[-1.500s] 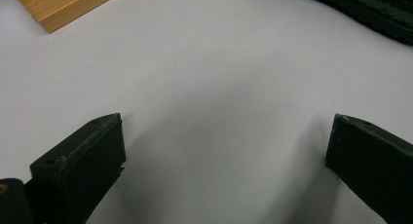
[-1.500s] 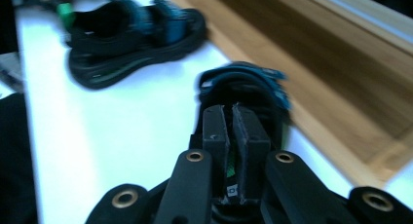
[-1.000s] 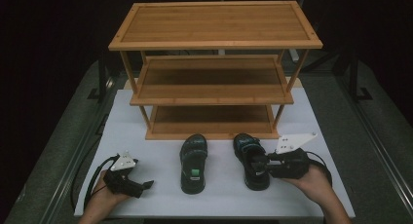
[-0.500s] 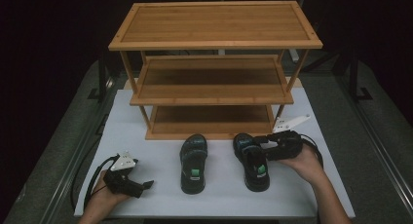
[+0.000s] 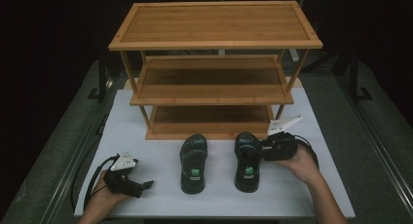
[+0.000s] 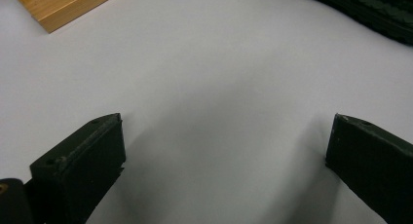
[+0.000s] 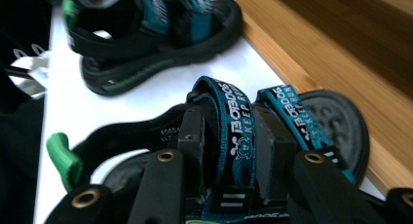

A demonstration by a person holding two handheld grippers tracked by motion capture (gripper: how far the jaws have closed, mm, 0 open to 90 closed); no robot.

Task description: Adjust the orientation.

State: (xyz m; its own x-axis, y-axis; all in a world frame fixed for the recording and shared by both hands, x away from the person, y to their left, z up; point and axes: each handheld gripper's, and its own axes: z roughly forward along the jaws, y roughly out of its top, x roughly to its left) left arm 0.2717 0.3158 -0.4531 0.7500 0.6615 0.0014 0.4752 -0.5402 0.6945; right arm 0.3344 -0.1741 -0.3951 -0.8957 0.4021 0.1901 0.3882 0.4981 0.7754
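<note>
Two black sandals with blue straps and green heel tabs lie side by side on the white table (image 5: 146, 136), in front of the wooden shelf rack (image 5: 214, 92). My right gripper (image 5: 262, 148) comes in from the right onto the right sandal (image 5: 247, 163). Its jaws have just been closing and now pinch that sandal's middle blue strap (image 7: 238, 121) between them (image 7: 229, 134). The left sandal (image 5: 194, 163) (image 7: 156, 34) lies untouched. At the table's front left my left gripper (image 5: 147, 185) (image 6: 224, 151) rests open, with bare table between its jaws.
The rack has three wooden shelves, all bare; its bottom board (image 7: 341, 44) runs right behind the sandals' toes. A corner of that board (image 6: 63, 5) and the left sandal's sole (image 6: 370, 9) lie ahead of the left gripper. Cables trail from both grippers.
My right gripper has moved from beside the right sandal's heel end toward the rack and onto the straps. The left hand and both sandals have stayed put.
</note>
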